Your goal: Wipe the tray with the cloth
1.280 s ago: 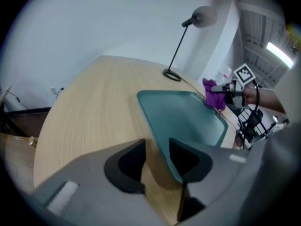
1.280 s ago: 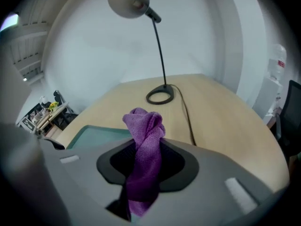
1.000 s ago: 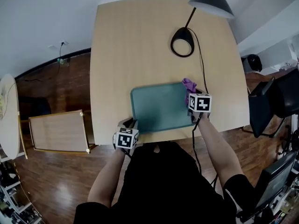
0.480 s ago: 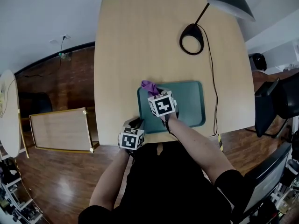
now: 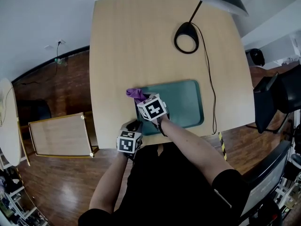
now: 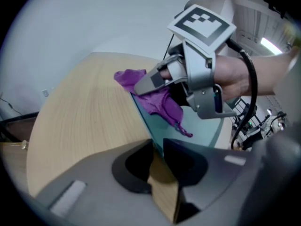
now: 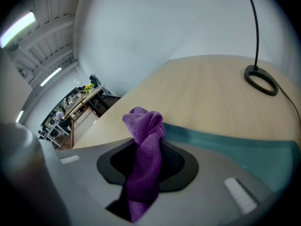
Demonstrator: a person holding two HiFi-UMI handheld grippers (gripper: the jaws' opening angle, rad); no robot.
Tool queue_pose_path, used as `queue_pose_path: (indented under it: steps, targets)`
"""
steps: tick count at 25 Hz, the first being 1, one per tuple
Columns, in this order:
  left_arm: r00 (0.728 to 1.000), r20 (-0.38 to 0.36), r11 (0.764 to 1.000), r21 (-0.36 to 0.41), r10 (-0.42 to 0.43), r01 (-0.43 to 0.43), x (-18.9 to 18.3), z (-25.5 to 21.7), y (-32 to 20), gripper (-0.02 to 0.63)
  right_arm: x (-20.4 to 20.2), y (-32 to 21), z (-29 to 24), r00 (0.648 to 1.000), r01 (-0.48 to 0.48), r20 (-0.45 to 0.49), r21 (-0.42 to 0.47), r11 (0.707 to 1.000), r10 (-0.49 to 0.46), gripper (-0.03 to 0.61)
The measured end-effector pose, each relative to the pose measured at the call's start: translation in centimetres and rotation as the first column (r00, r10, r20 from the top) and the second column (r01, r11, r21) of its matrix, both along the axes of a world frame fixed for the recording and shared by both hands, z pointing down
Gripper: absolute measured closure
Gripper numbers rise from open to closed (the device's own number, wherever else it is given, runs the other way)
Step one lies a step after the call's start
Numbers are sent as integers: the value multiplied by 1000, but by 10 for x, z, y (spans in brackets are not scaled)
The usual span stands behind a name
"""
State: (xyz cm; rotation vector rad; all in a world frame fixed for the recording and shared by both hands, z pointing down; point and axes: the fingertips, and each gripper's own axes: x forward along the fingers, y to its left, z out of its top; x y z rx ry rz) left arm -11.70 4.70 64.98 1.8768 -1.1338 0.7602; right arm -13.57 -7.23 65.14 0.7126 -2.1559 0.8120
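Cloth point(image 5: 136, 94), pinched in the right claw point(image 7: 148, 161), sits at the 9 o'clock end of the tray point(image 5: 186, 105), which runs toward 3 o'clock; left claw point(image 6: 157, 161) grips its near corner.

On the tabletop point(image 5: 136, 46), of pale matt wood grain, the tray point(image 5: 183, 102) is smooth teal plastic, the cloth point(image 5: 136, 94) fuzzy purple fabric; the floor point(image 5: 56, 173) beside the tabletop is glossy dark wood.

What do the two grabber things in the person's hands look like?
The left gripper and the right gripper are grey with black pads. Each carries a white cube printed with black square patterns. A black cable loops from the right one. The person wears a black top with short sleeves.
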Motion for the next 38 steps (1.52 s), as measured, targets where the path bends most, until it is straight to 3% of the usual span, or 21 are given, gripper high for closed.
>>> queue_pose_path:
  steps: [5, 13, 16, 20, 27, 33, 38]
  targets:
    - [1000, 7, 1000, -13, -21, 21, -9, 3, 2, 518, 59, -11, 4, 990, -98, -93, 42, 994, 102, 468]
    - [998, 36, 999, -10, -47, 47, -6, 3, -2, 523, 216, -30, 6, 939, -261, -203, 99, 960, 276, 468]
    - [998, 45, 999, -2, -54, 54, -4, 3, -3, 523, 263, -35, 5, 910, -346, -204, 108, 932, 361, 468]
    - [997, 42, 998, 4, -57, 57, -2, 3, -5, 523, 304, -41, 7, 849, -483, -190, 98, 870, 493, 471]
    - [997, 16, 997, 14, -75, 74, -3, 3, -5, 525, 281, -38, 8, 846, -477, -214, 107, 872, 489, 471]
    - [996, -23, 997, 14, -82, 82, -1, 0, -6, 526, 170, -10, -2, 940, -294, -161, 69, 953, 302, 469]
    - [994, -55, 995, 6, -95, 95, -2, -2, -7, 531, 78, 26, -4, 982, -139, -126, 34, 990, 142, 469]
